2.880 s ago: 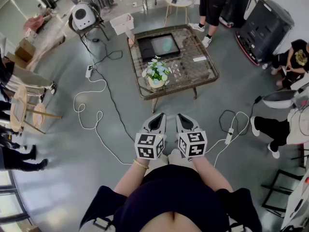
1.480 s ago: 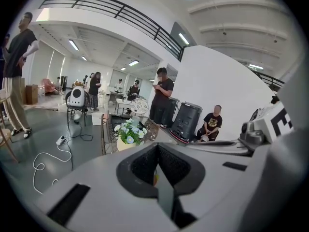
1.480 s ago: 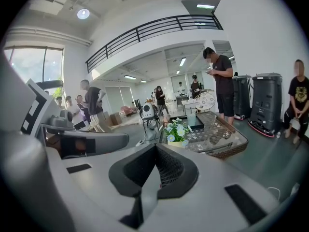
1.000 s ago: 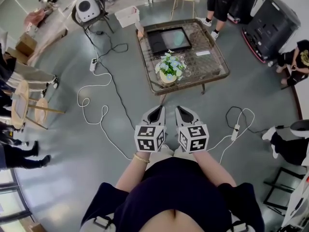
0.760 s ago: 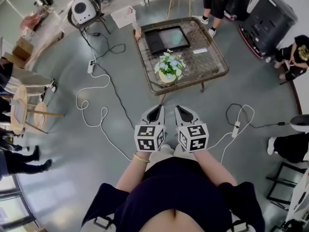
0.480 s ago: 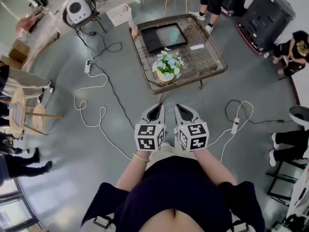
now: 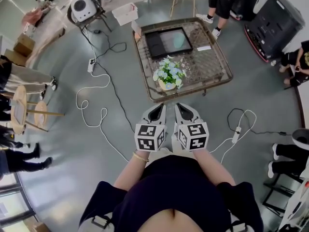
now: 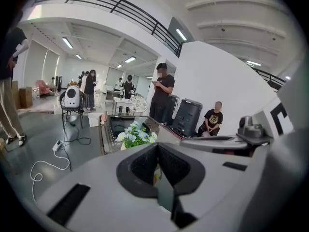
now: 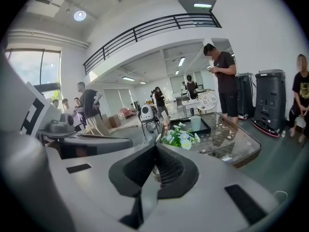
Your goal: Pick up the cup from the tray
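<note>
The pale cup (image 7: pixel 179 39) stands upright in a black tray (image 7: pixel 160 43) on the far half of a glass-topped wicker table (image 7: pixel 215 78). In the right gripper view the cup (image 9: pixel 195 123) shows in the tray (image 9: pixel 207 129), behind a bouquet. Both grippers are held side by side over the floor, just short of the table's near edge. My left gripper (image 7: pixel 157 113) (image 8: pixel 157 147) is shut with nothing in it. My right gripper (image 7: pixel 182 111) (image 9: pixel 155 148) is likewise shut and empty. Both are well short of the cup.
A pot of white and blue flowers (image 7: pixel 167 76) stands on the table between the grippers and the tray. A white card (image 7: pixel 203 48) lies to its right. White cables (image 7: pixel 91 108) and a power strip (image 7: pixel 236 134) lie on the floor. People stand around the table.
The table has come a little closer to both grippers and sits lower in the head view. The grippers keep their side-by-side pose, both shut.
</note>
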